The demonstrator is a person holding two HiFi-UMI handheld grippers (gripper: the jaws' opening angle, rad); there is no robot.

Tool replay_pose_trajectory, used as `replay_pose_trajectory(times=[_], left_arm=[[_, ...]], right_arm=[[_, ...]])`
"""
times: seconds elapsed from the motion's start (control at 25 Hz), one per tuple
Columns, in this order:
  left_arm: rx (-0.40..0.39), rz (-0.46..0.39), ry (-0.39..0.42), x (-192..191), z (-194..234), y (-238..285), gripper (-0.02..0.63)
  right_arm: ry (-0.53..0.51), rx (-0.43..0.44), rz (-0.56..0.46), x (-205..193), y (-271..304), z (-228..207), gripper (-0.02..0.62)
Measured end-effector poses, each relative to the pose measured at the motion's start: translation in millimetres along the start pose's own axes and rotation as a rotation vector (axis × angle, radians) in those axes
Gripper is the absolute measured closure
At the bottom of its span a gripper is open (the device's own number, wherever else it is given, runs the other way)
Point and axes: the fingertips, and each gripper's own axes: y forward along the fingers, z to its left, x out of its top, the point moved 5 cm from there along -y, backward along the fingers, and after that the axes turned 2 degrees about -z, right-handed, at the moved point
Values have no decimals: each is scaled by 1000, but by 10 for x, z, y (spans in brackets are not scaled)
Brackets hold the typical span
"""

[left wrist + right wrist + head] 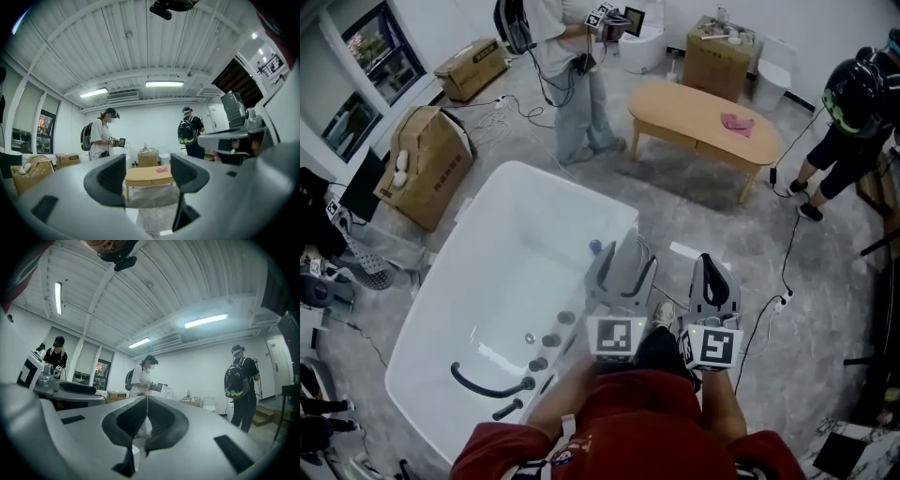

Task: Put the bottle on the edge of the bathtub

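Note:
The white bathtub [502,192] fills the middle left of the head view. Low on its inner right wall sits a small bluish object [594,247]; I cannot tell if it is the bottle. My left gripper [626,255] hovers at the tub's right rim just beside that object, open and holding nothing. In the left gripper view the left gripper [147,171] has a wide gap with only the far wooden table showing through. My right gripper [710,261] is over the floor right of the tub, shut and empty. The right gripper [146,401] has its tips touching.
A dark faucet and knobs [492,386] sit at the tub's near end. Beyond the tub stand a wooden table [703,117] with a pink cloth, cardboard boxes [427,164] at left, and two people [572,75] [853,122]. A power strip [783,300] and cables lie on the floor.

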Motion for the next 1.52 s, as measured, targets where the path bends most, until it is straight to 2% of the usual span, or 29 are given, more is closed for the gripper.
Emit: replay_pose_trajectory(times=[0.16, 0.32, 0.48, 0.64, 0.92, 1.16, 1.52], left_arm=[[-11, 4, 26, 40, -6, 16, 348], [-29, 21, 1, -25, -6, 27, 368], [-32, 14, -20, 28, -22, 56, 429], [-57, 13, 6, 39, -2, 88, 484], [-56, -10, -48, 46, 20, 63, 588], [-32, -26, -58, 62, 25, 55, 591], [-44, -41, -46, 38, -45, 42, 591]], right_arm=[[5, -2, 3, -11, 15, 1, 583], [1, 2, 5, -7, 46, 16, 583], [-2, 3, 3, -7, 70, 9, 583], [-5, 5, 6, 9, 92, 23, 583], [-9, 17, 15, 0, 126, 60, 583], [-47, 29, 22, 8, 148, 69, 583], [-52, 30, 23, -8, 119, 47, 583]])
